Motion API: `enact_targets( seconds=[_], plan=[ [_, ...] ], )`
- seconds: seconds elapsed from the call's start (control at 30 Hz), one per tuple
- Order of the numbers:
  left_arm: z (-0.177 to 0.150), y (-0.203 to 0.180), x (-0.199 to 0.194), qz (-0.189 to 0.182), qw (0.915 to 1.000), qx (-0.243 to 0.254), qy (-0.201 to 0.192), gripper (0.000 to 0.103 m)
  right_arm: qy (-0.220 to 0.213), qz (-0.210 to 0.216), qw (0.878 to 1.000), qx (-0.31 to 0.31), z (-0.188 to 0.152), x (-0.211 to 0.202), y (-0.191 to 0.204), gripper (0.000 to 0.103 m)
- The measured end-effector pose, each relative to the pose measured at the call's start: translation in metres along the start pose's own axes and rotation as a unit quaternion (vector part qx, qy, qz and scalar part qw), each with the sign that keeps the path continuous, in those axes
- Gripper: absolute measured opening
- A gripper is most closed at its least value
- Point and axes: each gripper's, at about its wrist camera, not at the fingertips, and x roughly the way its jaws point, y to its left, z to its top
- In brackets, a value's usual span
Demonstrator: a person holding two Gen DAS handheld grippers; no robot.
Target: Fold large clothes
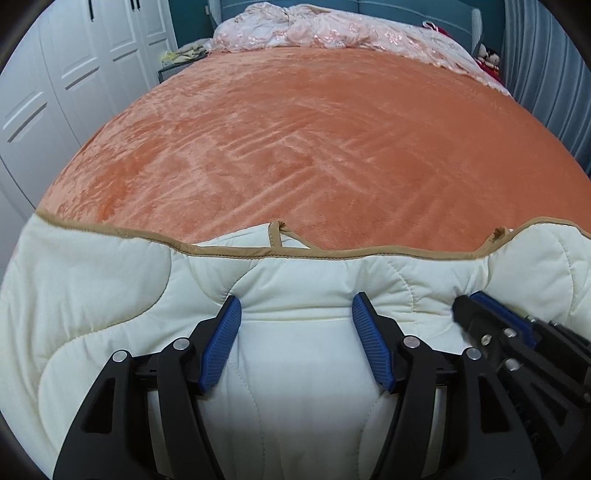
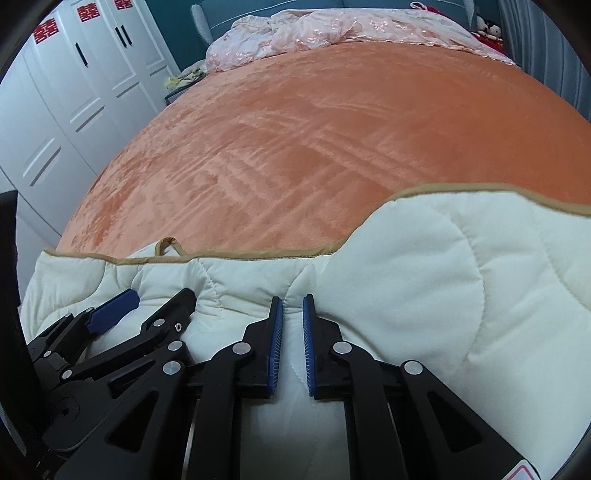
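Note:
A cream quilted garment with tan trim lies across the near end of the bed, its trimmed edge facing the headboard. My left gripper points down onto it. Its jaws stand wide, the tips dent the cloth, and a smooth mound of cloth lies between the blue pads. Just to its right, my right gripper sits on the same garment. In the right wrist view the right gripper has its pads nearly together on a narrow fold of the garment. The left gripper lies beside it at the left.
An orange plush bedspread covers the bed beyond the garment. A pink embroidered quilt is bunched at the headboard. White wardrobe doors line the left side, grey curtains the right. A small bedside table stands by the headboard.

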Motion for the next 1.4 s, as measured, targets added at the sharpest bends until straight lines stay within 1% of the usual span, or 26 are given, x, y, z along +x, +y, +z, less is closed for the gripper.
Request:
enact_targets(
  seconds=[0.03,0.07,0.1,0.13,0.2,0.33,0.4,0.47,0.57,0.63,0.8,0.97,1.23,1.4],
  plan=[
    [0.003,0.003,-0.009,0.002,1.0000,-0.005,0.007,0.061,-0.025,-0.031,0.999,0.013,0.001,-0.018,-0.003,0.010],
    [0.003,0.008,-0.021,0.004,0.9999,-0.015,0.007,0.061,-0.053,-0.042,0.997,0.031,0.000,-0.039,-0.008,0.018],
    [0.001,0.014,-0.036,0.000,0.9997,-0.026,0.001,0.061,-0.071,-0.029,0.996,0.047,-0.003,-0.061,-0.013,0.020],
    [-0.002,0.018,-0.050,-0.008,0.9995,-0.030,-0.005,0.061,-0.071,-0.011,0.996,0.052,-0.008,-0.075,-0.017,0.020],
    [-0.012,0.021,-0.072,-0.007,0.9996,-0.024,-0.010,0.061,-0.058,0.001,0.998,0.040,-0.022,-0.098,-0.019,0.020],
    [-0.039,0.015,-0.097,-0.003,1.0000,0.003,0.002,0.061,-0.020,0.025,0.999,0.000,-0.056,-0.118,-0.007,0.020],
    [-0.054,0.013,-0.103,-0.004,0.9999,0.004,0.012,0.061,0.002,0.037,0.999,-0.003,-0.071,-0.119,-0.002,0.020],
    [-0.070,0.012,-0.104,-0.004,0.9996,-0.001,0.028,0.061,0.018,0.037,0.999,-0.008,-0.085,-0.117,0.004,0.020],
    [-0.086,0.010,-0.107,0.004,0.9996,0.005,0.026,0.061,0.025,0.018,0.999,-0.026,-0.102,-0.112,0.014,0.020],
    [-0.093,0.009,-0.105,0.009,0.9997,0.009,0.023,0.061,0.024,0.007,0.999,-0.035,-0.108,-0.108,0.016,0.020],
    [-0.102,0.005,-0.094,0.021,0.9996,0.012,0.012,0.063,0.028,-0.002,0.999,-0.037,-0.113,-0.097,0.014,0.020],
    [-0.110,-0.004,-0.089,0.047,0.9982,0.034,-0.012,0.065,0.018,-0.027,0.997,-0.067,-0.118,-0.092,0.019,0.020],
    [-0.113,-0.001,-0.084,0.045,0.9982,0.023,-0.032,0.068,0.008,-0.030,0.997,-0.069,-0.120,-0.088,0.017,0.019],
    [-0.114,-0.001,-0.082,0.047,0.9980,0.021,-0.038,0.068,0.006,-0.030,0.997,-0.070,-0.120,-0.086,0.018,0.019]
  ],
)
